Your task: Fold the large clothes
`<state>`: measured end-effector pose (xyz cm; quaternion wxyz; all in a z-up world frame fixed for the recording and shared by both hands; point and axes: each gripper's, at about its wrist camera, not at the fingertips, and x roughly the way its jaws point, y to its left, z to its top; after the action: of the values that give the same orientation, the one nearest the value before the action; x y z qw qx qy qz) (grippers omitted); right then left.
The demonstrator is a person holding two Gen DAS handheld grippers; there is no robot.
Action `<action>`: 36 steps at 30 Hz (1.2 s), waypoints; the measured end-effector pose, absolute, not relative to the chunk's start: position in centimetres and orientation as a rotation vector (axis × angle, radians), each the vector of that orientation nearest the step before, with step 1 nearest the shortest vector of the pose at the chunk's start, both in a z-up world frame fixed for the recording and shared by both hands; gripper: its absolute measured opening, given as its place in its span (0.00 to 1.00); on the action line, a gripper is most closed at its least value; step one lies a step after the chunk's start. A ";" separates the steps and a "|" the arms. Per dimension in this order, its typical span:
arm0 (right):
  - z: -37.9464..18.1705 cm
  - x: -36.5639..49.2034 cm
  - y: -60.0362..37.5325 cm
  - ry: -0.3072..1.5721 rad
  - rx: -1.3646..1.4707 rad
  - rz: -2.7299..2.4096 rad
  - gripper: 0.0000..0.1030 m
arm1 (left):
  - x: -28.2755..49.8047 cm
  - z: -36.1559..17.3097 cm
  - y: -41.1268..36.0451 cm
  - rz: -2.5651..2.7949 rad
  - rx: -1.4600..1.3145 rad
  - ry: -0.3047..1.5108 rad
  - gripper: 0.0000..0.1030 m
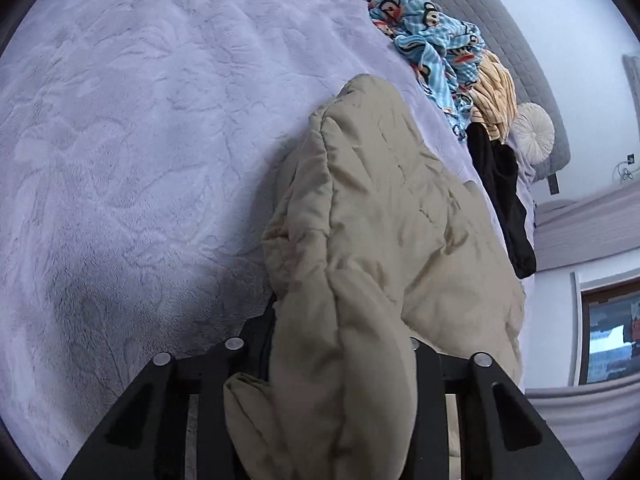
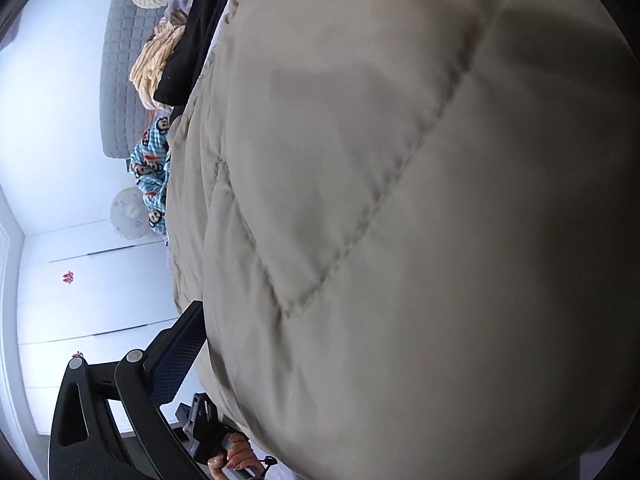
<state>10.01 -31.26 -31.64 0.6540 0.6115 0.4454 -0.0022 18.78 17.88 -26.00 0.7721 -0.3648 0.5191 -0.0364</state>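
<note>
Here, beige quilted coat [image 1: 384, 216] clamped between left tongs [image 1: 340, 364], right tongs' [image 2: 208, 344] grip unclear.

A bed is carrying everything here, and a plush lavender blanket [image 1: 140, 152] with an embossed pattern is covering its top. A beige quilted jacket [image 1: 380, 240] is lying partly on that blanket, its far end resting on the fleece. Beyond the jacket, a blue cartoon-monkey print cloth [image 1: 432, 36] is lying crumpled along the blanket's far edge. Just beside that cloth, a cream striped fleece garment [image 1: 496, 92] is sitting bunched, and a black garment [image 1: 500, 184] is lying next to it, alongside the jacket. A round white pleated cushion [image 1: 534, 124] is resting past the striped garment, against the grey quilted headboard [image 1: 500, 16].
</note>
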 end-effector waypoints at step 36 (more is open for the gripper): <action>-28.2 -7.2 -24.7 1.125 1.393 -0.032 0.31 | -3.1 -20.5 20.3 -0.017 -0.323 1.247 0.50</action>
<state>-7.20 -24.72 -28.24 0.6253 0.6071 0.4901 -0.0141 -3.05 20.26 -20.54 0.7997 -0.1507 0.5811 -0.0081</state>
